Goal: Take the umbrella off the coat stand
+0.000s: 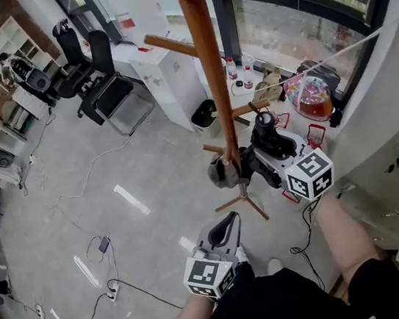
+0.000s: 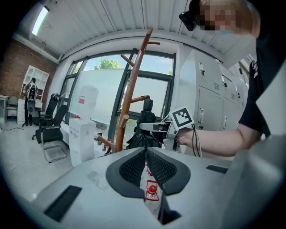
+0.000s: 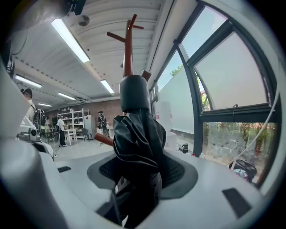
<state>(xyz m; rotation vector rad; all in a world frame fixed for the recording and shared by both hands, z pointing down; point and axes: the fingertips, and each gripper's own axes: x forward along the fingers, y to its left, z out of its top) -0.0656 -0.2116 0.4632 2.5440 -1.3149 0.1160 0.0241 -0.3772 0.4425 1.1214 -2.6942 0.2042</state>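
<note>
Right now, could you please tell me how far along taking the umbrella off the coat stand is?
Done: the right gripper is shut on the folded black umbrella. In hand: the umbrella sits close beside the coat stand, near a lower peg; whether it has cleared that peg I cannot tell. Left: carrying it away from the stand. The left gripper is shut and empty.

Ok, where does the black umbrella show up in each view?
Head view: the umbrella is right of centre, just right of the coat stand pole.
Left gripper view: the umbrella is at centre, right of the pole.
Right gripper view: the umbrella fills the centre foreground, gripped between the jaws.
Shared landmark: the wooden pole, here rising behind the umbrella.
</note>
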